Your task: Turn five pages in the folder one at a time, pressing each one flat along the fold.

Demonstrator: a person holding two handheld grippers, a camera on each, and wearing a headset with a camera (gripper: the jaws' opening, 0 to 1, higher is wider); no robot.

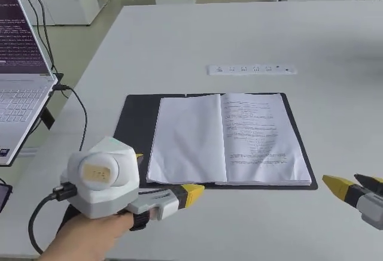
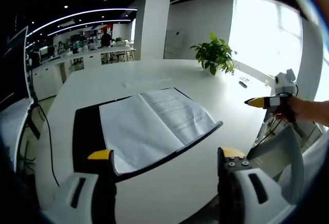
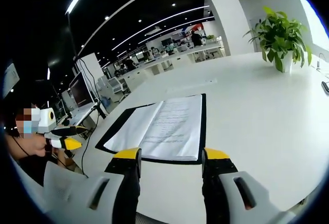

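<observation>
A black folder [image 1: 134, 123] lies open on the white table, with a blank left page [image 1: 185, 135] and a printed right page [image 1: 257, 135] resting flat. My left gripper [image 1: 166, 174] hovers open at the folder's near left corner, jaws empty. In the left gripper view the folder [image 2: 85, 126] lies just beyond my open left gripper [image 2: 166, 154], and the right gripper [image 2: 259, 101] floats at the far right. My right gripper [image 1: 356, 183] is open off the folder's near right corner. Its own view has the open right gripper [image 3: 171, 154] short of the folder [image 3: 115, 129].
An open laptop [image 1: 18, 75] sits at the left with a black cable [image 1: 78, 102] trailing off it. A white power strip [image 1: 251, 69] lies behind the folder. A potted plant [image 2: 215, 54] stands farther down the table. The table's near edge runs under both grippers.
</observation>
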